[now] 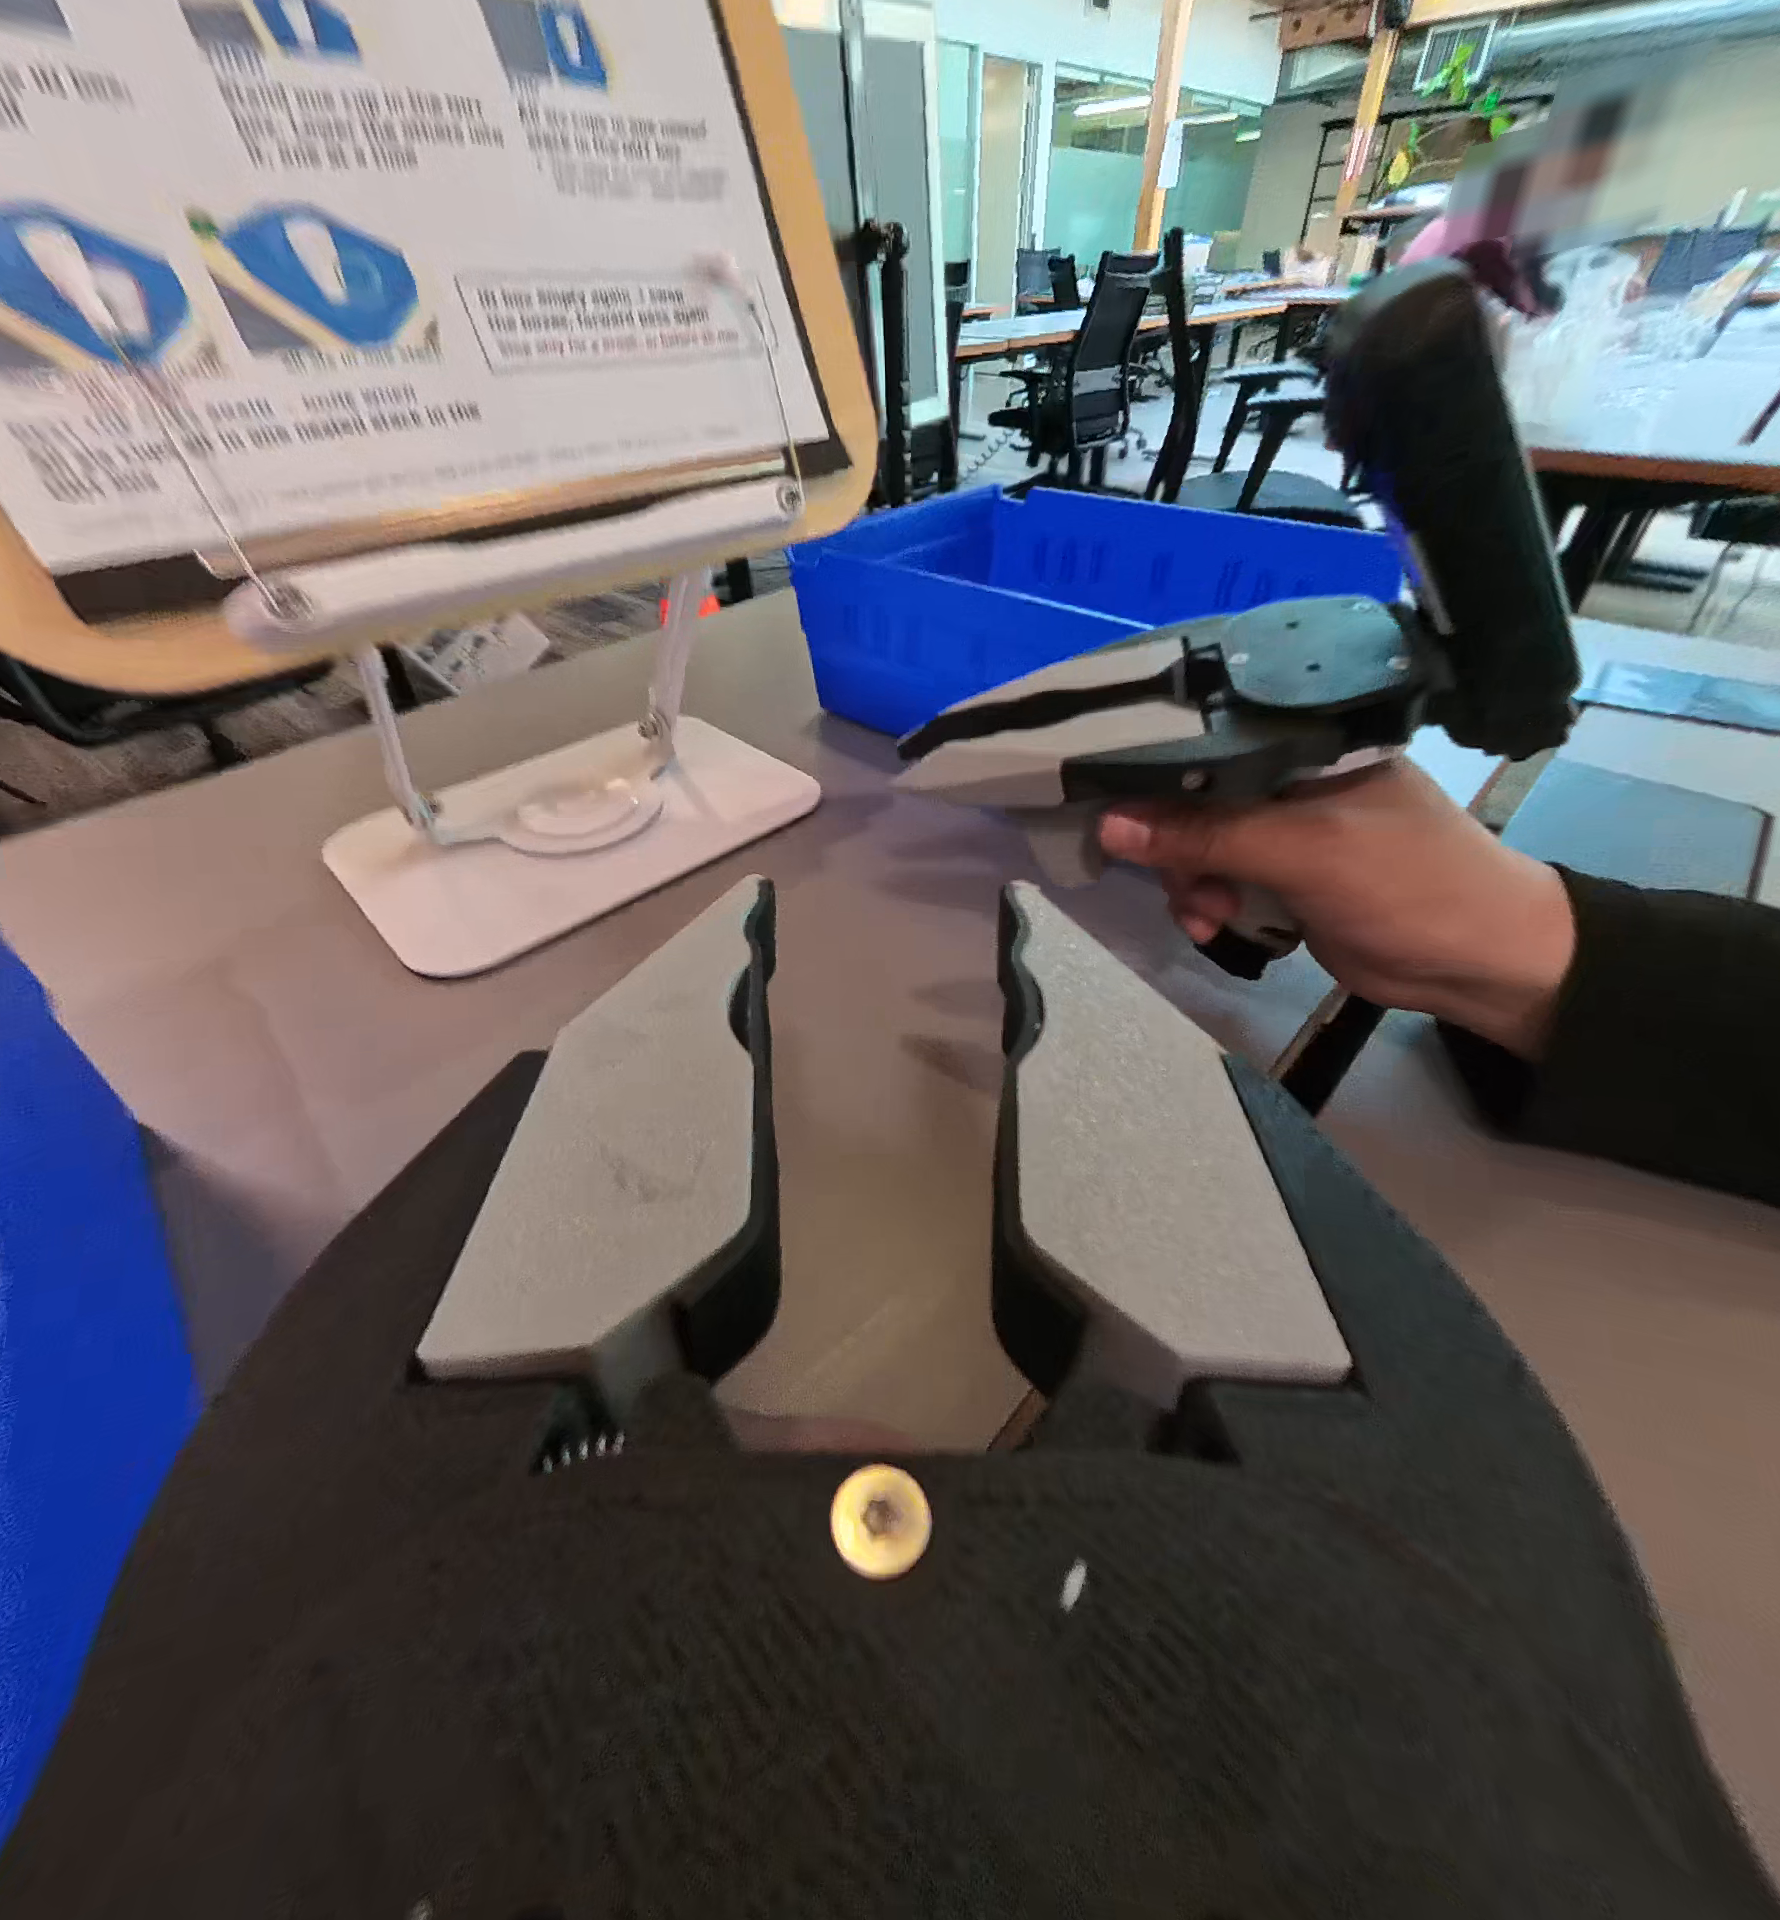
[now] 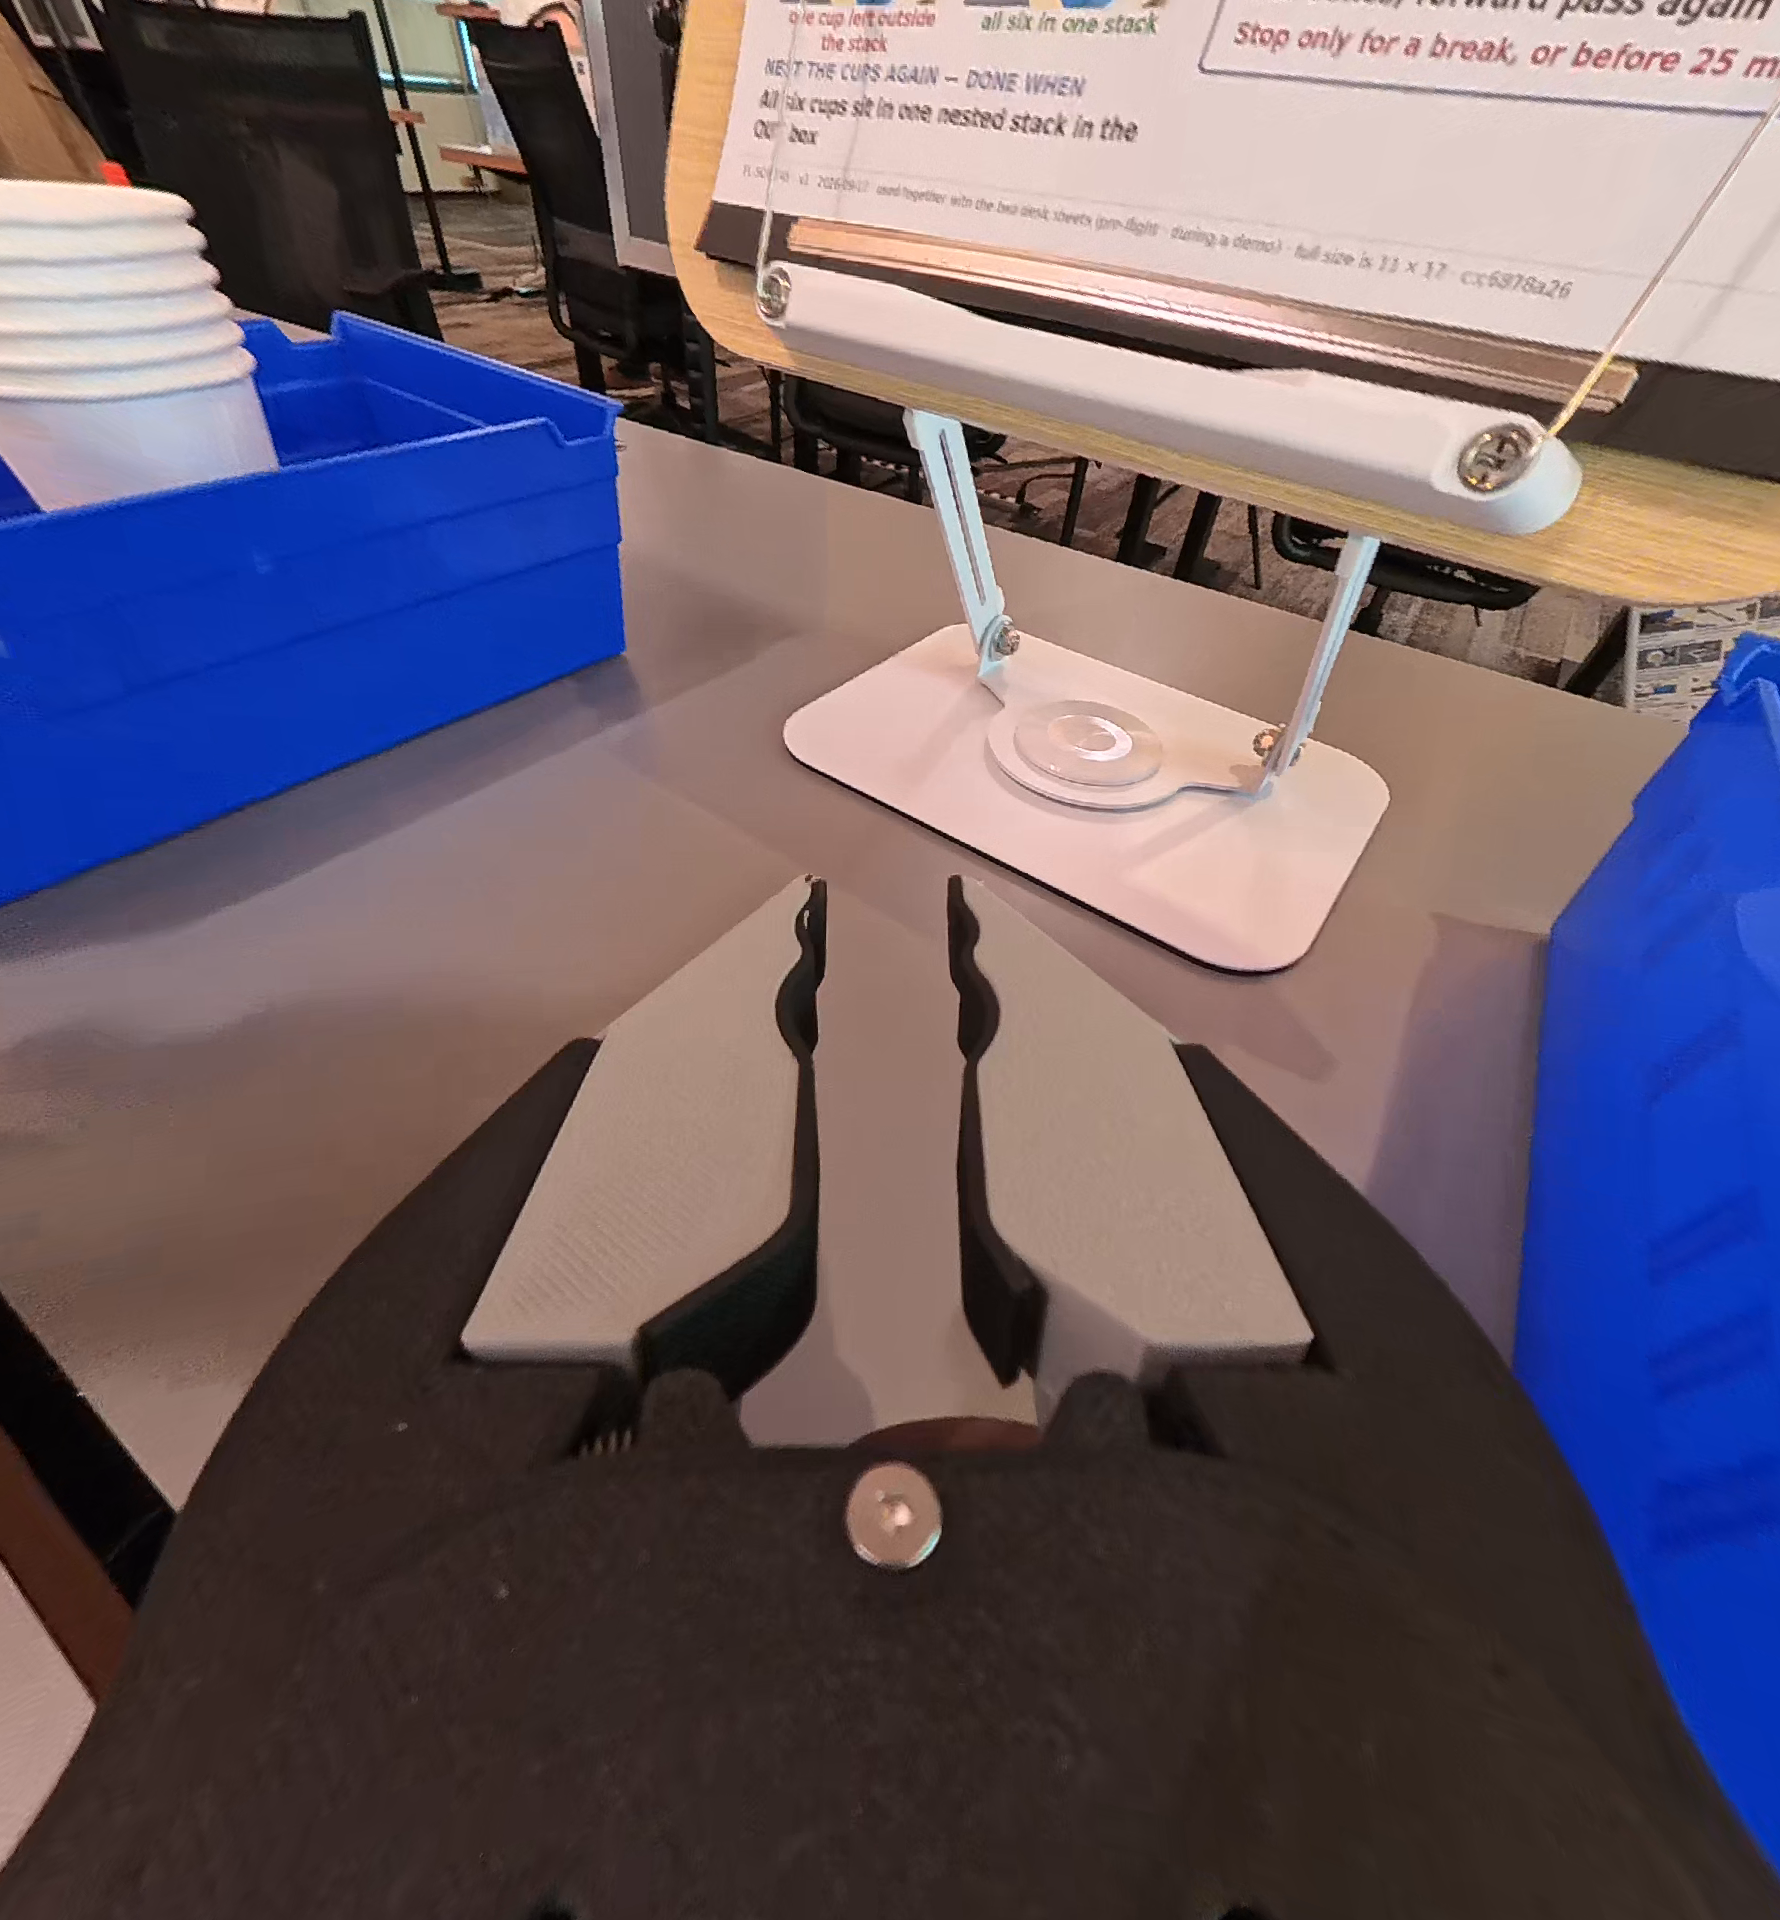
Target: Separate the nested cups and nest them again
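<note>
Your left gripper (image 1: pixel 881 899) hovers over the grey bench (image 1: pixel 242 1018), fingers spread with a clear gap, nothing between them. Your right gripper (image 2: pixel 881 883) is also above the bench, fingers parted a bit narrower, empty too. In the left wrist view your right gripper shows farther off, held in your right hand (image 1: pixel 1364 894), its fingers pointing left toward the stand.

The nested stack of white cups (image 2: pixel 86 332) stands upright in the blue bin (image 2: pixel 273 644) at the left of the right wrist view, rims stepped one above another, stack poking above the bin wall. Exact cup count is hard to tell.

A second blue bin (image 2: pixel 1696 1195) sits at the right edge of that view; its inside is not visible there. In the left wrist view a blue bin (image 1: pixel 969 634) lies behind the right gripper, with no cups in the part that shows.

Between the bins stands a white document stand (image 2: pixel 1094 821) on the bench, carrying a wooden board with a printed instruction sheet (image 2: pixel 1281 156). Office chairs (image 1: pixel 1083 353) and tables are in the background.
</note>
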The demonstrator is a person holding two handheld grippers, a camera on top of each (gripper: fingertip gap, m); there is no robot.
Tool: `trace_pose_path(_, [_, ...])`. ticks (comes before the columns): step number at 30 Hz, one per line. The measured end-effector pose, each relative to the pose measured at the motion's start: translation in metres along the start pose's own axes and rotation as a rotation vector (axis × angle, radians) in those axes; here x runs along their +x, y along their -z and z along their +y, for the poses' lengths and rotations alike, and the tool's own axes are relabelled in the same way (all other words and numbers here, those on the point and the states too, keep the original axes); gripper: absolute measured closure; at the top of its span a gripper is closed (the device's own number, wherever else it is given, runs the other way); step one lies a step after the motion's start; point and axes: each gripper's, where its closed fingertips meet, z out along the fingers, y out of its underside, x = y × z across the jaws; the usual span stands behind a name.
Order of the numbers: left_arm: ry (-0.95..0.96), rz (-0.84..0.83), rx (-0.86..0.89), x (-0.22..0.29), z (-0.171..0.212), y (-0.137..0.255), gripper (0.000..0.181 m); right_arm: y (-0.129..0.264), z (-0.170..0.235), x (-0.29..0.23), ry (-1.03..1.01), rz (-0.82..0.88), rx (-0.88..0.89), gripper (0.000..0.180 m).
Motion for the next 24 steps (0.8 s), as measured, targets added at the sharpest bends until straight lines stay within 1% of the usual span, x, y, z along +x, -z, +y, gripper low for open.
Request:
trace_pose_path(2, [-0.064,-0.045,-0.026,-0.010,-0.025,0.016,0.140,0.001,-0.003,-0.003,0.004,-0.006,0.009,0.160])
trace_pose_path(3, [-0.066,-0.109,-0.067,-0.026,-0.036,0.025,0.139,0.002,-0.004,-0.004,0.007,-0.009,0.014,0.160])
trace_pose_path(4, [-0.043,-0.171,-0.116,-0.045,-0.046,0.035,0.139,0.003,-0.006,-0.005,0.010,-0.011,0.021,0.160])
trace_pose_path(7, [0.035,-0.235,-0.168,-0.093,-0.085,0.060,0.134,0.005,-0.011,-0.006,0.018,-0.011,0.040,0.160])
trace_pose_path(8, [0.028,-0.269,-0.224,-0.113,-0.089,0.066,0.130,0.005,-0.013,-0.007,0.018,-0.013,0.046,0.160])
trace_pose_path(9, [0.020,-0.293,-0.294,-0.131,-0.088,0.070,0.119,0.005,-0.014,-0.008,0.016,-0.016,0.051,0.160])
trace_pose_path(10, [0.025,-0.280,-0.371,-0.143,-0.083,0.071,0.111,0.005,-0.015,-0.009,0.016,-0.020,0.053,0.160])
trace_pose_path(13, [0.049,-0.224,-0.607,-0.168,-0.052,0.071,0.111,0.005,-0.014,-0.011,0.015,-0.028,0.051,0.160])
trace_pose_path(15, [0.037,-0.216,-0.721,-0.184,-0.030,0.070,0.111,0.006,-0.015,-0.012,0.013,-0.033,0.053,0.160])
trace_pose_path(16, [0.033,-0.222,-0.766,-0.192,-0.021,0.070,0.111,0.006,-0.015,-0.012,0.015,-0.032,0.054,0.161])
trace_pose_path(19, [-0.009,-0.313,-0.856,-0.224,-0.004,0.073,0.110,0.006,-0.015,-0.013,0.014,-0.037,0.055,0.161])
trace_pose_path(24, [-0.031,-0.338,-0.999,-0.243,0.029,0.083,0.112,0.004,-0.015,-0.016,0.013,-0.047,0.054,0.161])
